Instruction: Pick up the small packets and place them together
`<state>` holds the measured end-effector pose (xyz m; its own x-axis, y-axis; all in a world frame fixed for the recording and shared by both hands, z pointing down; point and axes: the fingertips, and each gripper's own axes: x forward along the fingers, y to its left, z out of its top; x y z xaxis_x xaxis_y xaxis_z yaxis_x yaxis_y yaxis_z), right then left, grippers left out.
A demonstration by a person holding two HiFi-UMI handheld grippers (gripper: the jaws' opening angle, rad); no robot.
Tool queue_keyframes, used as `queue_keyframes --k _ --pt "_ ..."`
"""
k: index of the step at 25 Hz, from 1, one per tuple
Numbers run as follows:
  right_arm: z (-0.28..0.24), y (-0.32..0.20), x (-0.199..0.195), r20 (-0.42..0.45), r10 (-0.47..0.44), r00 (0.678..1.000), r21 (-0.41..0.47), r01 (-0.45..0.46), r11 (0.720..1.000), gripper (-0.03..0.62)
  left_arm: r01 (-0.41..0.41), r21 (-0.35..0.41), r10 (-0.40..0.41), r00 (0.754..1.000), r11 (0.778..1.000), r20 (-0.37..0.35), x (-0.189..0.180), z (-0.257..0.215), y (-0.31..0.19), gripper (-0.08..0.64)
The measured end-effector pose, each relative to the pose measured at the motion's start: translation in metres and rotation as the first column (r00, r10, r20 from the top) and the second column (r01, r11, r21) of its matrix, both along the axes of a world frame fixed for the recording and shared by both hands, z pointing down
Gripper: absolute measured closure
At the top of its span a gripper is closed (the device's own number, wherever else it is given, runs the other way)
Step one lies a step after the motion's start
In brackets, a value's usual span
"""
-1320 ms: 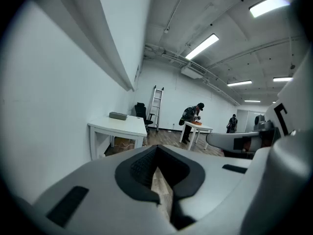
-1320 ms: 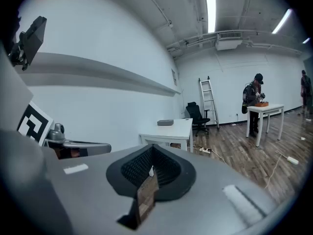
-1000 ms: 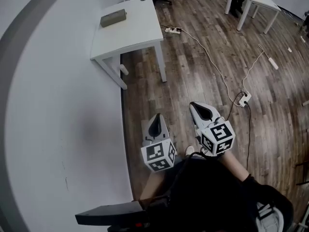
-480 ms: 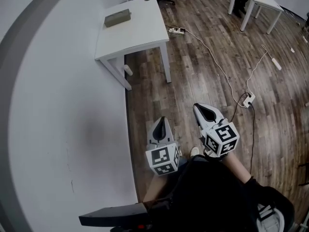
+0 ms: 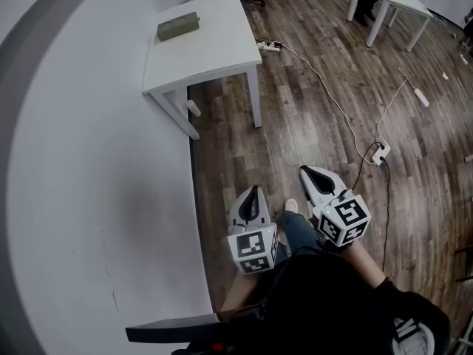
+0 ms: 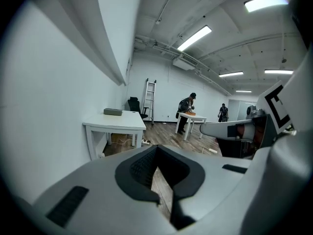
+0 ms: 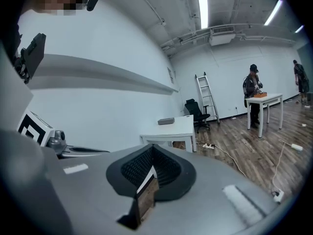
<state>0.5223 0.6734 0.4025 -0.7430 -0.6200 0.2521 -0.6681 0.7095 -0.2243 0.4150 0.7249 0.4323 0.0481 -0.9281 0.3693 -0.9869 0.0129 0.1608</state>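
Grey left gripper [image 5: 255, 191] and right gripper [image 5: 305, 171], both closed, holding nothing, lately sunk toward 6 o'clock; white tabletop [image 5: 214, 46] bearing grey-green oblong block [image 5: 177, 26], 11 o'clock, well apart: pickup seemingly unstarted.

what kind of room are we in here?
Probably an open lab or workshop space: bare white tables, a power strip and cables trailing over the wood-plank floor, and a ladder at the far wall.

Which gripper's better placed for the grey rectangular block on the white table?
Left, marginally. The left gripper is on the wall side, in line with the white table carrying the grey rectangular block; the right gripper sits further out. Both are shut, empty and far off.
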Motion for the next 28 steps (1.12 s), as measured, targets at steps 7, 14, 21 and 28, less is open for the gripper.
queue_keyframes --k 7,14,21,28 --pt "0.003 -0.066 -0.023 0.016 -0.081 0.997 -0.002 0.081 0.997 0.591 0.073 0.001 -0.073 0.997 0.997 -0.006 -0.024 0.001 -0.061 0.563" --pt "-0.012 -0.154 -0.044 0.014 -0.168 0.986 0.028 0.167 0.986 0.591 0.12 0.038 -0.12 0.993 0.992 0.015 -0.041 -0.018 -0.145 0.563" --pt "-0.001 -0.209 -0.05 0.007 -0.201 0.979 0.005 0.201 0.98 0.591 0.22 0.023 -0.22 0.976 0.975 0.007 -0.067 -0.01 -0.186 0.563" --pt "0.005 -0.247 -0.087 -0.017 -0.234 0.972 -0.002 0.234 0.972 0.591 0.28 0.023 -0.28 0.96 0.96 0.002 -0.112 -0.011 -0.218 0.563"
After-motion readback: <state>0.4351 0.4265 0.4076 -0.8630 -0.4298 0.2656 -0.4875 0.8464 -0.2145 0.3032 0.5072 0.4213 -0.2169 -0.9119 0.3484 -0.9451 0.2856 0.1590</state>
